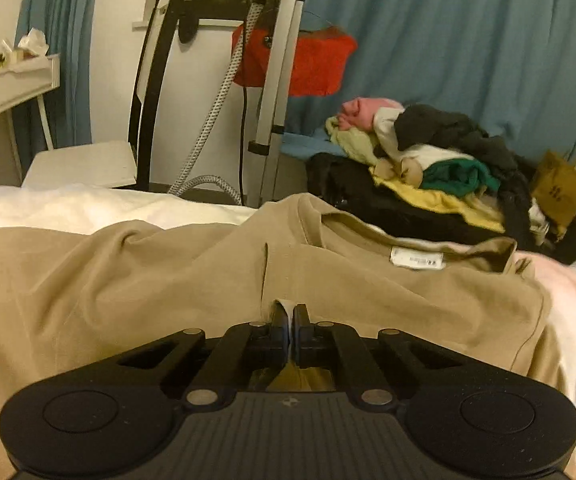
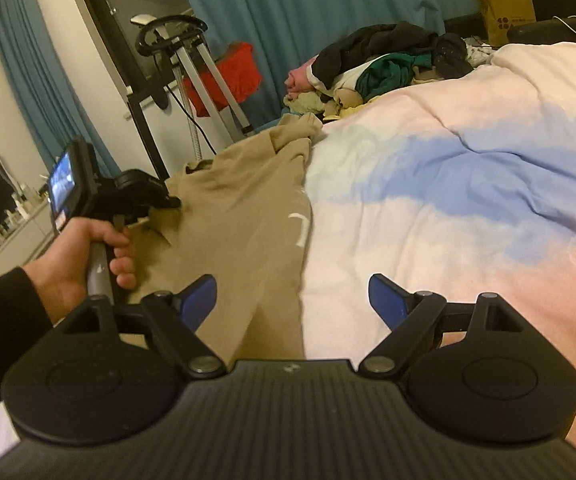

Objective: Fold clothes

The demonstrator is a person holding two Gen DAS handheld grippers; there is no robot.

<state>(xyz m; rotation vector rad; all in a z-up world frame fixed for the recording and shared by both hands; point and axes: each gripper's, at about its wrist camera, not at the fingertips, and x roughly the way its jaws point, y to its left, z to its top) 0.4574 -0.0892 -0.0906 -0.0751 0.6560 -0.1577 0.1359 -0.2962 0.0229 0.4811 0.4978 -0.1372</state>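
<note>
Tan and soft, the shirt (image 1: 192, 280) lies spread across the bed (image 1: 88, 206) right in front of my left gripper (image 1: 289, 312). Its two fingers are pressed tight together, and a little ridge of the tan cloth looks pinched between them. The shirt's collar with the white tag (image 1: 417, 258) is ahead and to the right. Past it sits a pile of clothes (image 1: 428, 168) that I have not folded yet.

From my right gripper (image 2: 292, 300), I see the same shirt (image 2: 240, 216) as a long strip. It runs away from me, up toward the pile of clothes (image 2: 384, 68). My left hand (image 2: 76, 256) holds its tool on the shirt's left side. My right gripper's blue fingers (image 2: 198, 298) stand wide apart and hold nothing. The shirt's near right edge lies just in front of them and a bit to the left. So I think my right gripper is the nearer one to that edge and should take it next. Then both hands can fold the shirt across its long way.
</note>
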